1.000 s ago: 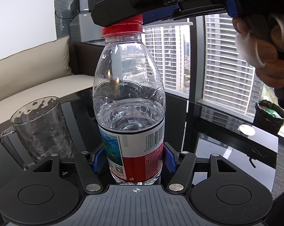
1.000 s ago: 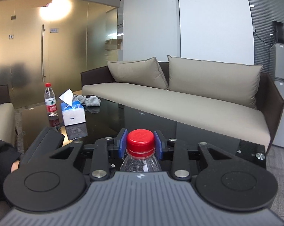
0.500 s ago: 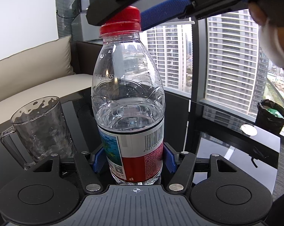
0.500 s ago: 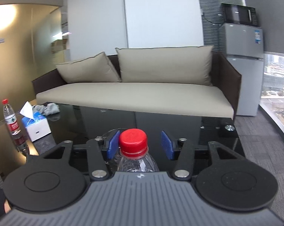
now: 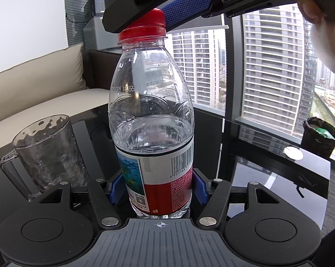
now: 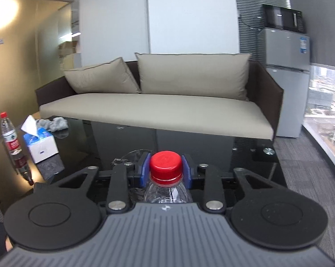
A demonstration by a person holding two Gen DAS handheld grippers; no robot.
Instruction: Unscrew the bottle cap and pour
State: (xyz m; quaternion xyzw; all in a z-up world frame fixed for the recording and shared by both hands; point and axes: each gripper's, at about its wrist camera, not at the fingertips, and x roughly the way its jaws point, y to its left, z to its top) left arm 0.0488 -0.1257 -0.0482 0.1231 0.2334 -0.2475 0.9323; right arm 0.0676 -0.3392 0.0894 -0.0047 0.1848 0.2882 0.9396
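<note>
Left gripper (image 5: pixel 156 189) clamps the clear plastic water bottle (image 5: pixel 152 115); right gripper (image 6: pixel 165 169) pinches its red screw cap (image 6: pixel 165 162). Unscrewing step, a twist comes next.

bottle (image 5: pixel 150 120): clear, upright, part-filled | cap (image 6: pixel 165 163): red, still on | mug (image 5: pixel 48 153): clear, upright, beside bottle
</note>
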